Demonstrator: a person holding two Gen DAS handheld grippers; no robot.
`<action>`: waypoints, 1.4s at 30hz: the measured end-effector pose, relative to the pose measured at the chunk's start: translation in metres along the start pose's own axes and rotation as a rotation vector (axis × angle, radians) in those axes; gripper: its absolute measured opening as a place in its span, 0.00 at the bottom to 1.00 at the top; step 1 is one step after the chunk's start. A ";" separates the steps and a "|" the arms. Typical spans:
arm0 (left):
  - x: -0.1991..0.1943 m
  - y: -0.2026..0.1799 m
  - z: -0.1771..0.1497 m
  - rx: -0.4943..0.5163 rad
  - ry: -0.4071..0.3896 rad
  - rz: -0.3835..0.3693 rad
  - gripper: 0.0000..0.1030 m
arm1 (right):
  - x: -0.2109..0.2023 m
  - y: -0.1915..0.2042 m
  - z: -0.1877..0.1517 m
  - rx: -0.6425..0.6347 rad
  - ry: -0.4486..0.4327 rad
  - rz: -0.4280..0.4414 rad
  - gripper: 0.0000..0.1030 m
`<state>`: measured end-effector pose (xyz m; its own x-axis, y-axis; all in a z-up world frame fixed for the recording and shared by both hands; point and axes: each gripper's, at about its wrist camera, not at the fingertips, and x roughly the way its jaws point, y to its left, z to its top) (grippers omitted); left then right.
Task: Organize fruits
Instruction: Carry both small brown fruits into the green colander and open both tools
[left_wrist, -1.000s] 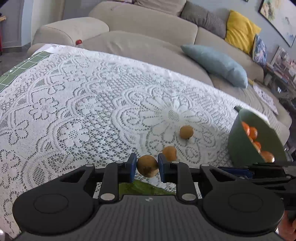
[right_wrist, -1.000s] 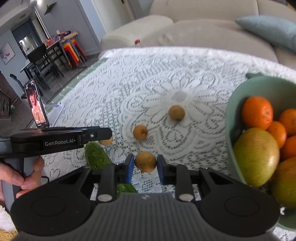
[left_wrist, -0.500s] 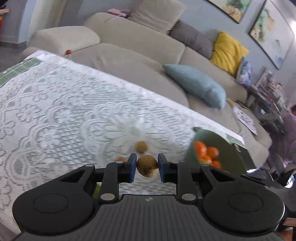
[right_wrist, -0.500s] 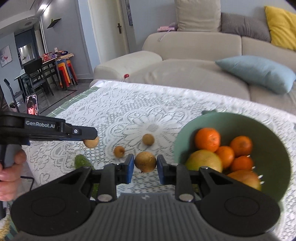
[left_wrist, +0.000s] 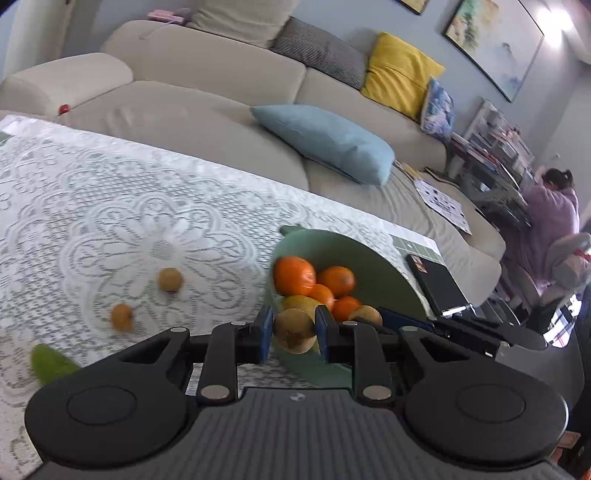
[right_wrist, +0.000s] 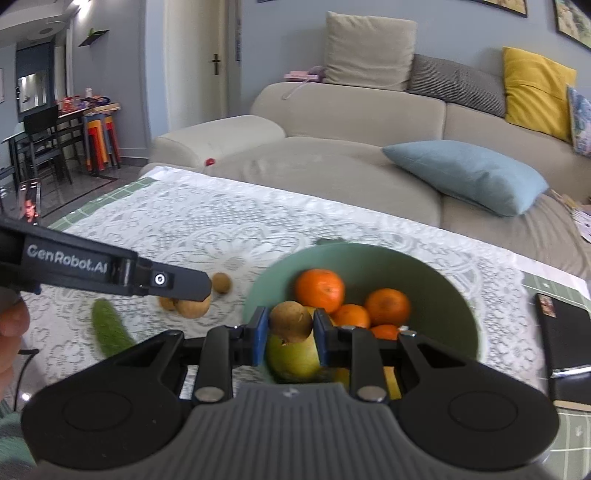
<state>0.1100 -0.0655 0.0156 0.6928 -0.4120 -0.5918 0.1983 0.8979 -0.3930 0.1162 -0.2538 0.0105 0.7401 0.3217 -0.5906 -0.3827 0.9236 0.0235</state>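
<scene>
My left gripper (left_wrist: 293, 326) is shut on a small round brown fruit (left_wrist: 294, 335), held above the near rim of the green bowl (left_wrist: 373, 258). My right gripper (right_wrist: 289, 325) is shut on a similar brown fruit (right_wrist: 290, 318), just over the front of the bowl (right_wrist: 428, 273). The bowl holds several oranges (right_wrist: 319, 290) and a yellow-green fruit (right_wrist: 293, 358). Two small brown fruits (left_wrist: 170, 280) (left_wrist: 122, 316) lie on the lace cloth left of the bowl. In the right wrist view the left gripper comes in from the left, its fruit (right_wrist: 192, 308) under its tip.
A green cucumber-like piece (right_wrist: 109, 332) lies on the cloth at the near left. A black flat device (right_wrist: 565, 332) rests right of the bowl near the table edge. A beige sofa with a blue cushion (left_wrist: 325, 140) runs behind the table. A person stands far right.
Both grippers have risen and swung right towards the bowl, each still gripping its brown fruit. The bowl has shifted from the right edge to the middle of both views.
</scene>
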 end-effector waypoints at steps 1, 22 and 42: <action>0.003 -0.004 0.000 0.009 0.005 -0.006 0.26 | -0.001 -0.004 -0.001 0.001 0.001 -0.014 0.22; 0.058 -0.030 -0.003 0.111 0.080 0.009 0.26 | 0.018 -0.040 -0.017 0.002 0.092 -0.128 0.23; 0.065 -0.024 0.001 0.109 0.074 0.002 0.27 | 0.030 -0.030 -0.008 -0.033 0.113 -0.080 0.23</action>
<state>0.1504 -0.1141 -0.0127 0.6411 -0.4170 -0.6443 0.2737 0.9085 -0.3157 0.1458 -0.2739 -0.0141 0.7026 0.2198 -0.6767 -0.3444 0.9373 -0.0531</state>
